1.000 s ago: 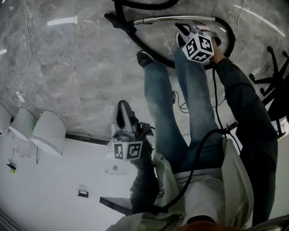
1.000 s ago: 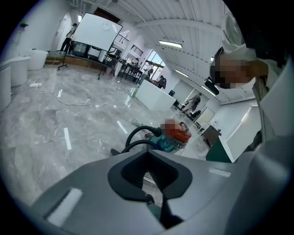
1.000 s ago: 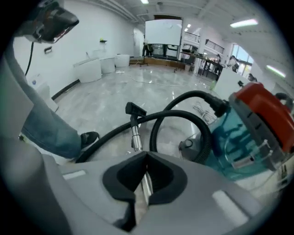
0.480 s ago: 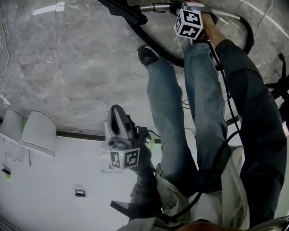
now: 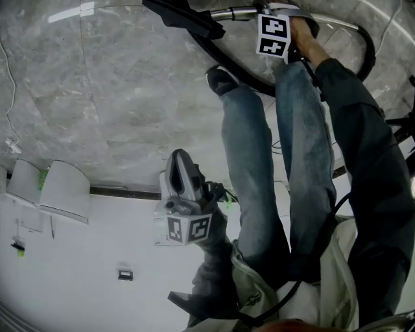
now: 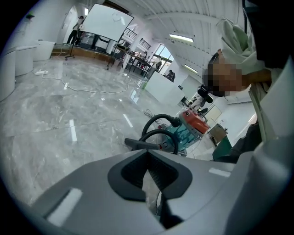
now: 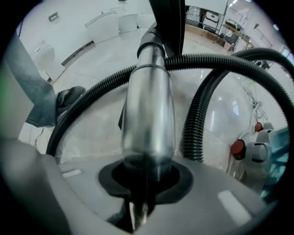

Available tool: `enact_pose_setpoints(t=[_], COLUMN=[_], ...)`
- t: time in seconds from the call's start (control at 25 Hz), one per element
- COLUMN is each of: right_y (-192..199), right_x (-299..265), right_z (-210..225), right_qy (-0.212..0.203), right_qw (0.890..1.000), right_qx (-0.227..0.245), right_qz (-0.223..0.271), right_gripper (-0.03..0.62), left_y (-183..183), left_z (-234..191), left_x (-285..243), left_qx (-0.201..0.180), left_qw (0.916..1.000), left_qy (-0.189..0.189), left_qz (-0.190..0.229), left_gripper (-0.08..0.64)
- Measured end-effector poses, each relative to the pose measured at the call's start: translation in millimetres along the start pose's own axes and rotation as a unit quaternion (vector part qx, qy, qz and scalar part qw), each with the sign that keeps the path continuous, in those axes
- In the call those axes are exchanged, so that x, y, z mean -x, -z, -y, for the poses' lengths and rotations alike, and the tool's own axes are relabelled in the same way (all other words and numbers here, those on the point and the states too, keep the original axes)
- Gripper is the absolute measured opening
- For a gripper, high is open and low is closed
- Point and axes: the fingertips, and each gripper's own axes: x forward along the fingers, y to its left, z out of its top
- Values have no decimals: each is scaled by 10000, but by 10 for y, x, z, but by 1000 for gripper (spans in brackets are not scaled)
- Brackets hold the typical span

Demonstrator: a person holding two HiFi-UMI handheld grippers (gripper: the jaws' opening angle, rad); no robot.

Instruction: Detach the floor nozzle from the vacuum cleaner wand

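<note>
The chrome vacuum wand lies across the top of the head view, joined to the black floor nozzle at its left end. My right gripper points straight down onto the wand. Its jaws are closing, and the wand fills the hollow between the pads. The nozzle's black neck rises beyond it. My left gripper hangs lower at mid frame, shut with nothing in it. From there the nozzle lies further off on the floor.
A black ribbed hose loops round the wand to the teal and orange vacuum body. The person's legs and a dark shoe stand by the hose. White bins sit by the wall at left. Cables trail over the marble floor.
Both grippers have sunk. The right gripper has turned downward and come onto the wand. The left gripper stays shut and has hardly shifted lately.
</note>
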Motion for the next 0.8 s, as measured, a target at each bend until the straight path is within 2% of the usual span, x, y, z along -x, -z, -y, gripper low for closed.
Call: enact_pose_setpoints(t=[0.16,0.24,0.32,0.36,0.4,0.44,0.52,0.56,0.64,0.72,0.8], right_y=[-157,-260,-347,-390,-440,-498,-616,-661,-694,-683,-666], right_x=[840,1451,2163,2542,2929,3315,4007,4290,4733,5112,5504], right_z=[-38,-210,-340,-374,-395,-409,-433,-448,-521,-702,-922], right_qy=[126,-106,-350,-437,-498,-528,-484,-441,-417,-489,-497], right_qw=[9982,9953,9911,9889,9870,9854,9834,9837,9856,9872,9873], right_qx=[30,131,225,255,266,252,181,156,212,354,490], right_qz=[592,950,1264,1395,1503,1601,1739,1739,1626,1479,1426], right_gripper=[89,87,87,87,87,89,88,87,86,84,83], left_y=[-219,-384,-587,-694,-793,-884,-1078,-1194,-1456,-1743,-2020], left_z=[166,323,591,760,954,1172,1660,1915,2402,2805,3129], left_x=[144,253,306,326,358,416,620,752,1024,1291,1566], left_qx=[9,-72,-371,-551,-714,-854,-1174,-1393,-1861,-2100,-2116], left_qw=[9990,9972,9917,9866,9798,9712,9496,9384,9212,9138,9088], left_qy=[429,734,1231,1534,1868,2221,2890,3149,3419,3452,3530], left_qz=[137,150,90,37,-44,-147,-294,-272,9,409,684], left_gripper=[3,3,3,3,54,145,275,305,351,377,380])
